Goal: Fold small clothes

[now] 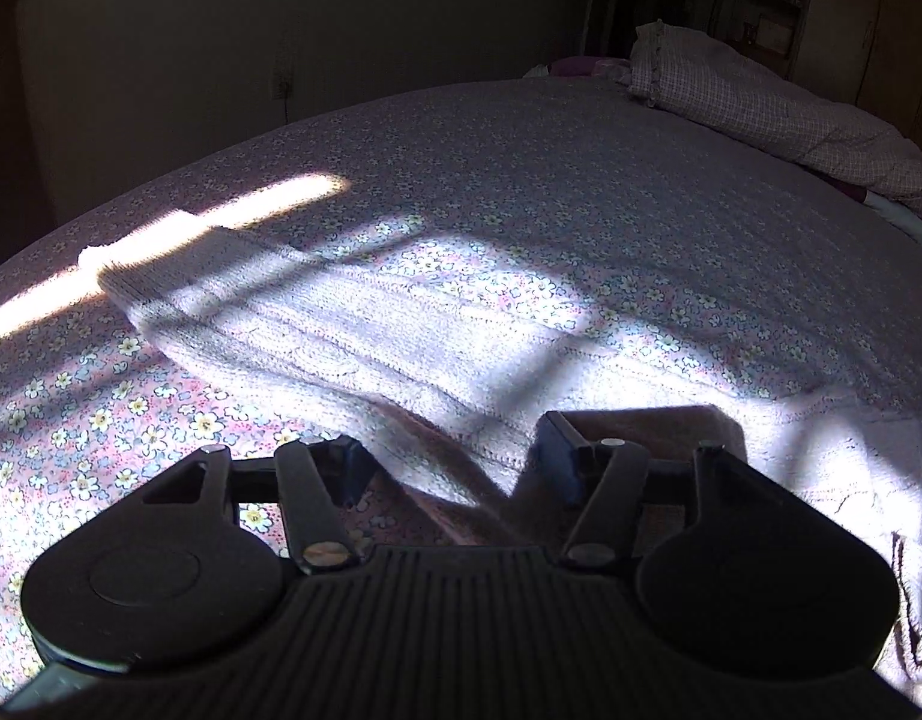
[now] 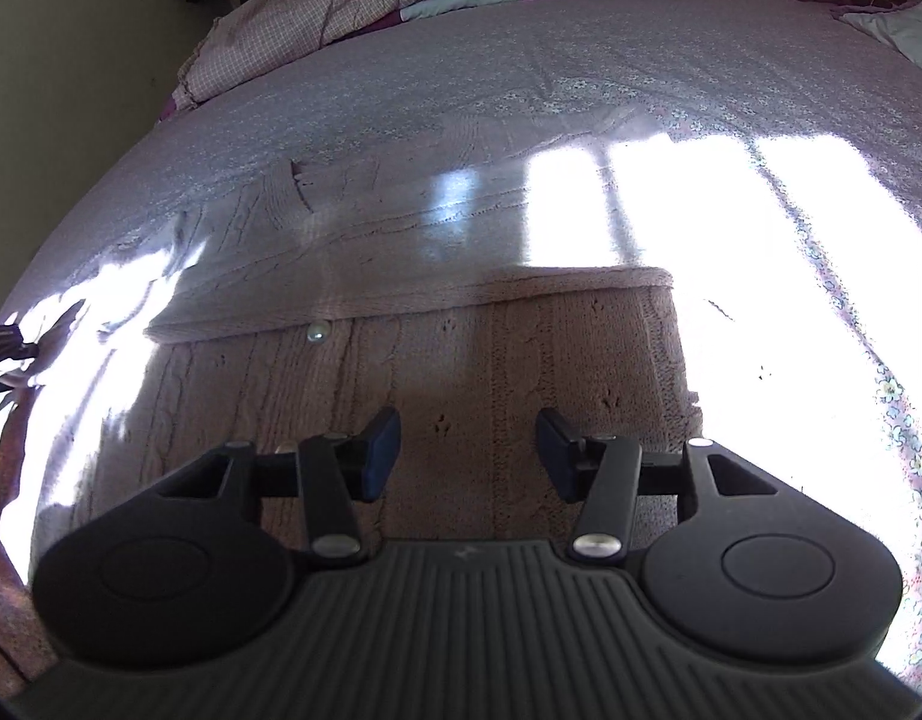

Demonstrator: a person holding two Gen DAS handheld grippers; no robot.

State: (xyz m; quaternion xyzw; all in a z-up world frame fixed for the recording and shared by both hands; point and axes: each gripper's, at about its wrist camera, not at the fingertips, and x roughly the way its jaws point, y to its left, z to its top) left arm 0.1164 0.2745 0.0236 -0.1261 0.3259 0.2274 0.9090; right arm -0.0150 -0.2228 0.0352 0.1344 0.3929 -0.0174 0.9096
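A pale knitted sweater (image 1: pixel 365 324) lay spread on the bed (image 1: pixel 521 168), over a floral sheet (image 1: pixel 119 420) crossed by bright bars of sunlight. In the left wrist view one sleeve (image 1: pixel 161 282) stretched away to the upper left, its cuff lying in a strip of sun, while the body of the garment spread to the right under the left gripper (image 1: pixel 446 450). That gripper's jaws stood wide apart, low over an edge of the knit that ran between them; they held nothing, though whether the fingers touched the fabric could not be told.

In the right wrist view the sweater (image 2: pixel 437 360) filled the middle of the frame, with one layer folded over another so that a folded edge ran across the knit ahead of the right gripper (image 2: pixel 467 450). A small pale button (image 2: pixel 317 331) sat just below that edge. The right gripper's jaws were likewise well open and held nothing, poised over the cable-knit panel in shadow. Sun washed out the fabric to the right.

A checked duvet (image 2: pixel 317 18) lay bunched along the far side of the bed, well apart from the sweater.
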